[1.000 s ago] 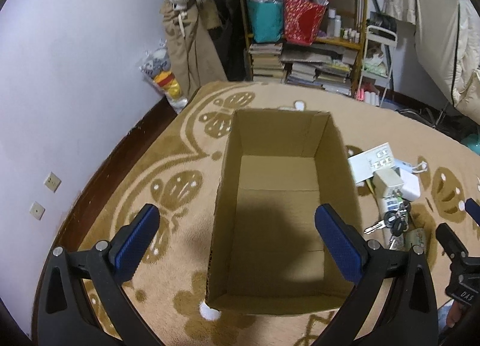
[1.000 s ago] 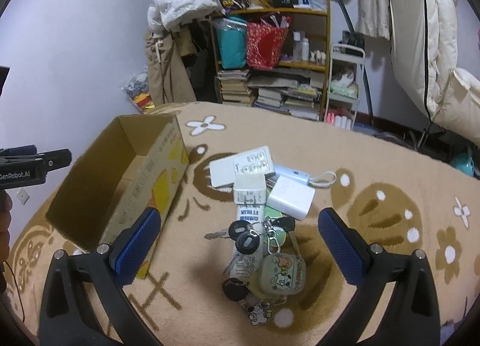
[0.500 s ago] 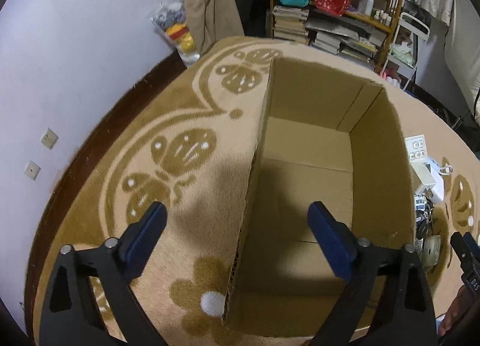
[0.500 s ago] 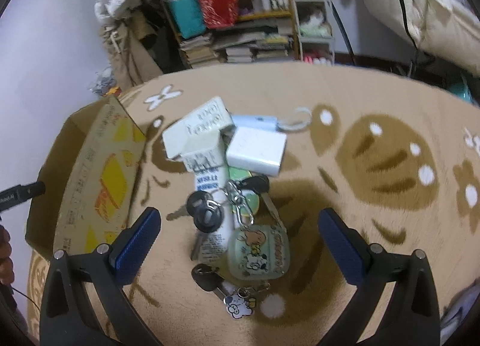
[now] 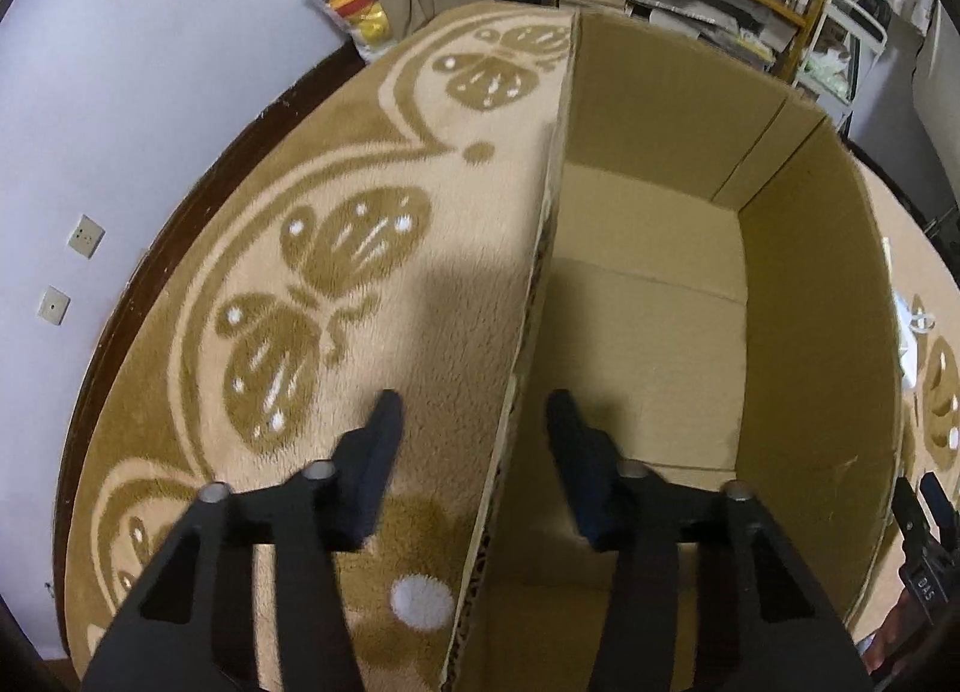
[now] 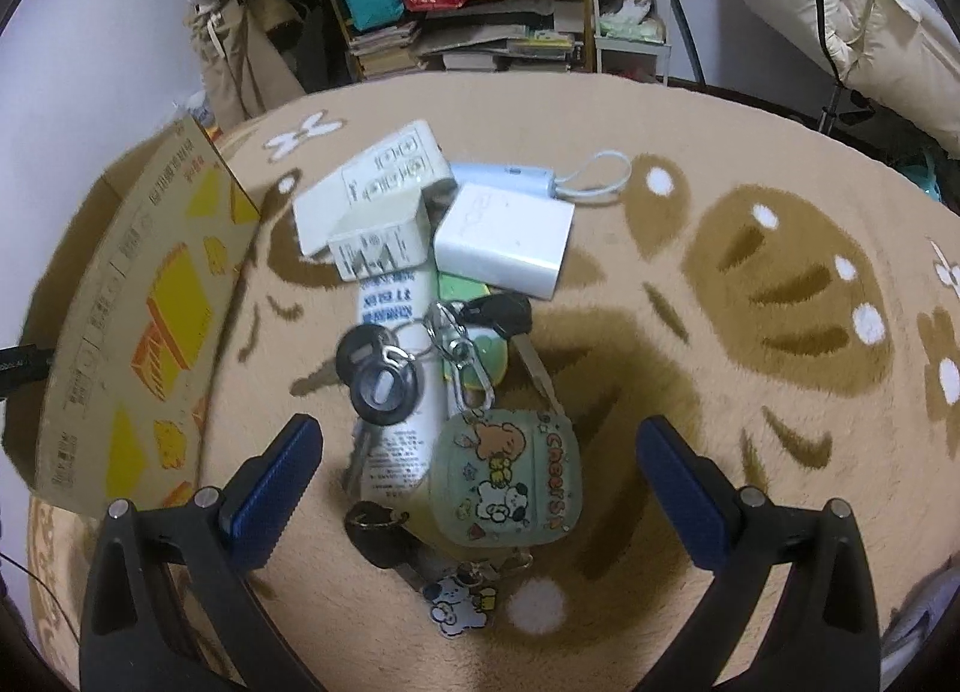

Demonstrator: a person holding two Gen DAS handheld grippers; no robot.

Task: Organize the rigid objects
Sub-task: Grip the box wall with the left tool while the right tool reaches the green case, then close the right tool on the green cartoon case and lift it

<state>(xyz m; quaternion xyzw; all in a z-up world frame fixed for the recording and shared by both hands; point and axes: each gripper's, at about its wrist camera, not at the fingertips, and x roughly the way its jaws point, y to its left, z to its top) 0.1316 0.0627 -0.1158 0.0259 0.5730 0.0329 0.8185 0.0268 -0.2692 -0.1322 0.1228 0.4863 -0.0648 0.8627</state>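
An empty cardboard box (image 5: 660,284) stands on the patterned carpet. My left gripper (image 5: 474,401) straddles its left wall (image 5: 543,266), one finger outside and one inside; the jaws are narrowed, with gaps showing on both sides. In the right wrist view a pile lies on the carpet: a green cartoon case (image 6: 510,482), keys (image 6: 384,374), a white charger (image 6: 504,242), a white power strip (image 6: 372,182) and a printed tube (image 6: 396,422). My right gripper (image 6: 480,422) hovers open over the case, touching nothing.
The box's printed outer side (image 6: 150,320) stands left of the pile. A bookshelf (image 6: 480,2) with bags and books, hanging clothes and a white rack line the far wall. A purple wall (image 5: 90,92) with sockets borders the carpet on the left.
My left gripper has moved left onto the box's left wall and its fingers have drawn much closer together. My right gripper has come lower and nearer to the pile.
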